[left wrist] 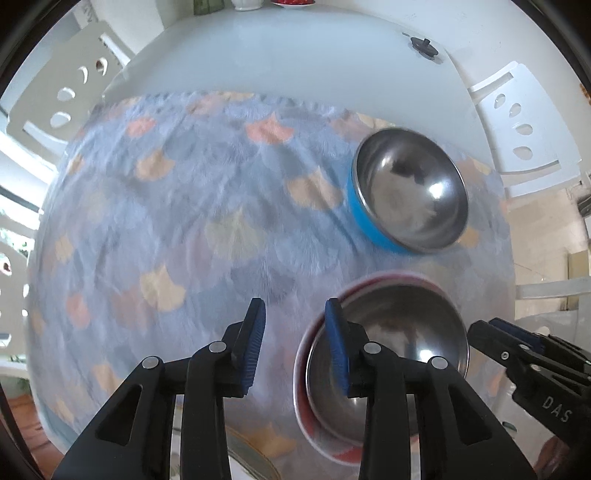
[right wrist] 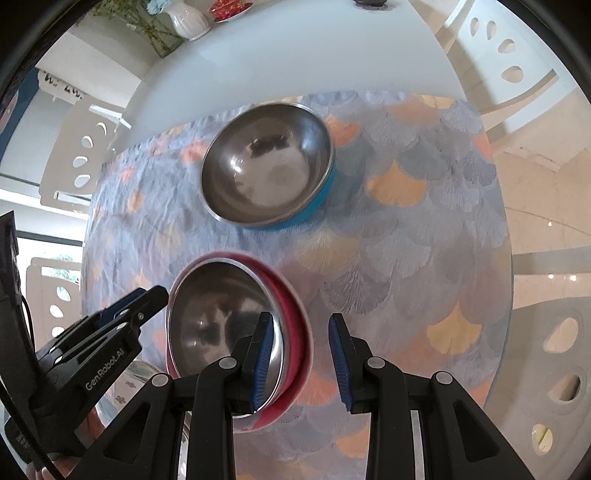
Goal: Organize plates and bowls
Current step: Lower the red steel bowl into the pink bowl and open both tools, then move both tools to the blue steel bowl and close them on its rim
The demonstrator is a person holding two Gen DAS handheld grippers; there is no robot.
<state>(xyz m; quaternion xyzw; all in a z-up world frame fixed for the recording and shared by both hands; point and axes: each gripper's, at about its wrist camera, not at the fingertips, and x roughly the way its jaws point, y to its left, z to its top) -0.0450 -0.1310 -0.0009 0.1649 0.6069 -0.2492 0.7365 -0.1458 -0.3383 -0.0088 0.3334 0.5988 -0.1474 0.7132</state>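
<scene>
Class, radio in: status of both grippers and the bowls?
Left hand-held gripper open, empty. Right hand-held gripper open, empty. Red bowl and blue bowl apart on the cloth. Nothing in the way.

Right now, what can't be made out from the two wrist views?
- Plate: left view, cut off by the bottom edge and behind the left gripper; pattern unreadable.
- Red bowl: right view, near rim hidden by a right gripper finger; contact unclear.
- Blue bowl: left view, motion blur.
- Vase: right view, cropped at the top edge.
</scene>
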